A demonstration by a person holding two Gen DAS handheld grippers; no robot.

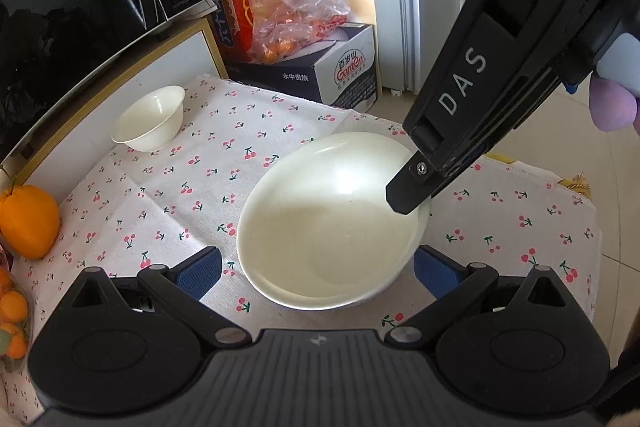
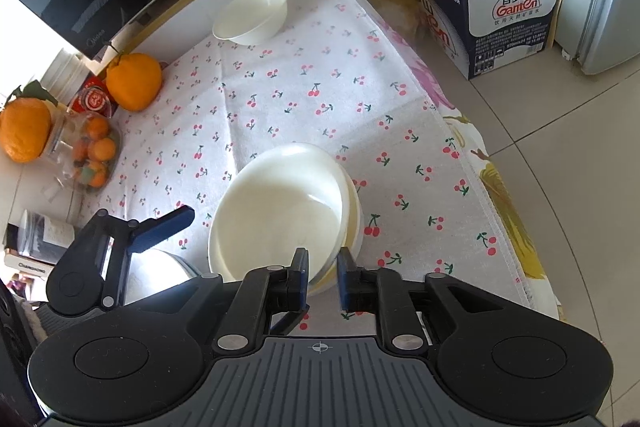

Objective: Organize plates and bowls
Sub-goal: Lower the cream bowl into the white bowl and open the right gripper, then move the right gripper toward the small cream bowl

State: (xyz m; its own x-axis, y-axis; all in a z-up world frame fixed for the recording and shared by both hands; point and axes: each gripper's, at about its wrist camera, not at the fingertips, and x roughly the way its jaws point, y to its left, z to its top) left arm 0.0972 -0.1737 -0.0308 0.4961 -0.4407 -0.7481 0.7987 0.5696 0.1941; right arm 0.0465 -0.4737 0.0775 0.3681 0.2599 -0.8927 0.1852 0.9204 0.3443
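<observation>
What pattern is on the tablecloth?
Small red cherries with green stems on the white fabric tablecloth; clearest in the right wrist view.

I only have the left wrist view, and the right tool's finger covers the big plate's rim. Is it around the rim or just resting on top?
Observer: Around it. The right tool has one finger inside and one outside the rim of the plate; I cannot tell whether they pinch.
Operator: Is that plate alone?
Observer: No. A second plate lies under it, and its rim shows on the right side.
Operator: Anything past the fruit on my left?
Observer: Yes, a second orange sits beside the orange you see.
</observation>
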